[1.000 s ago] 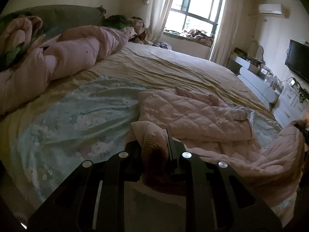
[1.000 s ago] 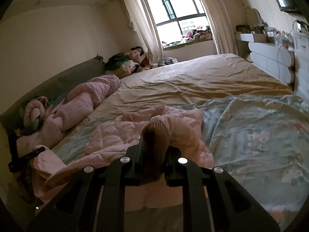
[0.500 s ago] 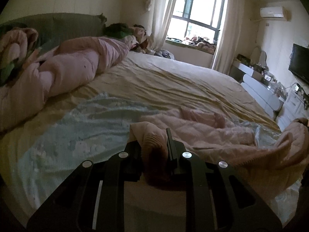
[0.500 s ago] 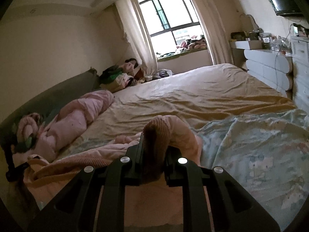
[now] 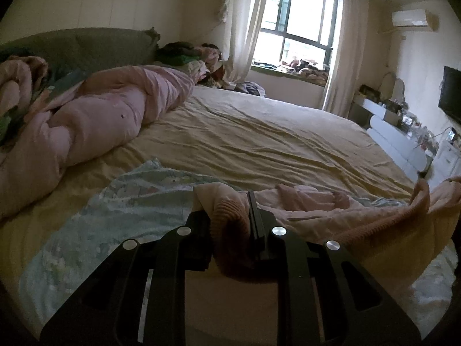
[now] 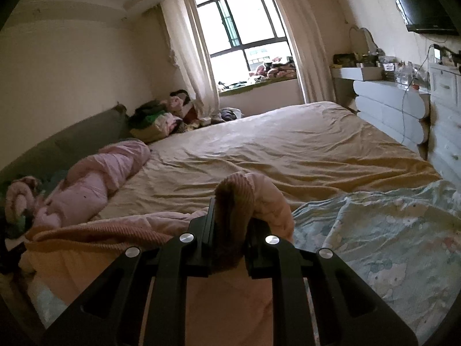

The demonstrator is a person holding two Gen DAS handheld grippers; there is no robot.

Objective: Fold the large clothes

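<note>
The left gripper (image 5: pixel 230 216) is pinching a ribbed edge of the pink garment (image 5: pixel 317 201), its jaws pressed tight on the bunched cloth, and the right gripper (image 6: pixel 230 216) is clamping another bunch of the same ribbed edge. The garment is hanging slack between the two and trailing onto the pale blue printed blanket (image 6: pixel 374 230) at the near end of the bed (image 6: pixel 288 144). Its far end is probably lying crumpled on that blanket, though folds are hiding it.

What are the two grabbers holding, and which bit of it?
Both hold the pink jacket. The left gripper and the right gripper each pinch its ribbed knit edge, one near each end.
</note>
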